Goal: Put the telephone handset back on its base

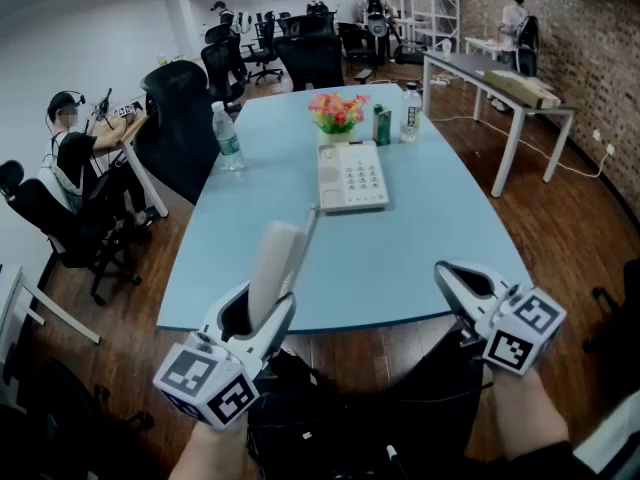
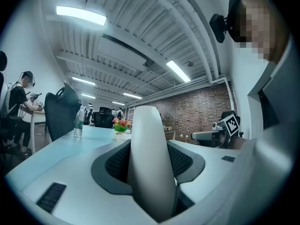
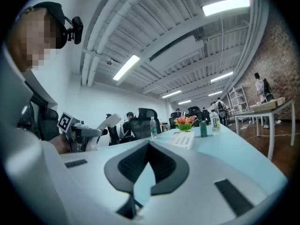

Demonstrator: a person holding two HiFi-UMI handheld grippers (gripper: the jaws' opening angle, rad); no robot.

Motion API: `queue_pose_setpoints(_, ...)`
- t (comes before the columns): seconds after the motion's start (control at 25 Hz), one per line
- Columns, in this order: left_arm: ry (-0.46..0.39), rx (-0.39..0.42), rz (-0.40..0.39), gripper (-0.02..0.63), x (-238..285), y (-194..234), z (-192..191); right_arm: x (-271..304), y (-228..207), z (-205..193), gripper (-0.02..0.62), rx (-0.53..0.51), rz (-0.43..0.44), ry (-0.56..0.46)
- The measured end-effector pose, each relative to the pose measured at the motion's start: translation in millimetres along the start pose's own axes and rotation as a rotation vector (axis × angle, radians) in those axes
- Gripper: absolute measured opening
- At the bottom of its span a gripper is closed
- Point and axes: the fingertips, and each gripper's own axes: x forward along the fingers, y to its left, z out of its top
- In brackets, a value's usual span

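The white telephone handset [image 1: 272, 263] stands upright between the jaws of my left gripper [image 1: 262, 313], low on the left and over the near table edge. In the left gripper view the handset [image 2: 150, 168] fills the gap between the black pads [image 2: 115, 161], which press on its sides. A thin cord [image 1: 308, 230] runs from it toward the white telephone base [image 1: 352, 176], which lies mid-table with its keypad up. My right gripper [image 1: 447, 273] hovers at the lower right, shut and holding nothing; its tips meet in the right gripper view [image 3: 149, 146], where the base [image 3: 183, 138] shows ahead.
On the light blue table [image 1: 420, 248], beyond the base, stand a flower pot [image 1: 338, 113], a green can [image 1: 382, 125] and a bottle [image 1: 410, 111]. A water bottle [image 1: 227, 136] stands at the left edge. Black office chairs [image 1: 185, 118] and a seated person [image 1: 75, 158] are at left.
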Motion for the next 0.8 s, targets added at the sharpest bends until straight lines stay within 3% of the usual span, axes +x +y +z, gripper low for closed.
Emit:
queue_pose_setpoints(0.44, 0.014, -0.016, 0.017, 0.213, 0.2, 8.0, -2.4, 5.1, -2.1, 0.5, 0.017, 0.023, 0.007, -0.005)
queue_pose_setpoints(0.8, 0.015, -0.005, 0.021, 0.213, 31.0, 25.7, 12.7, 29.5, -22.6, 34.8, 0.017, 0.006, 0.019, -0.076)
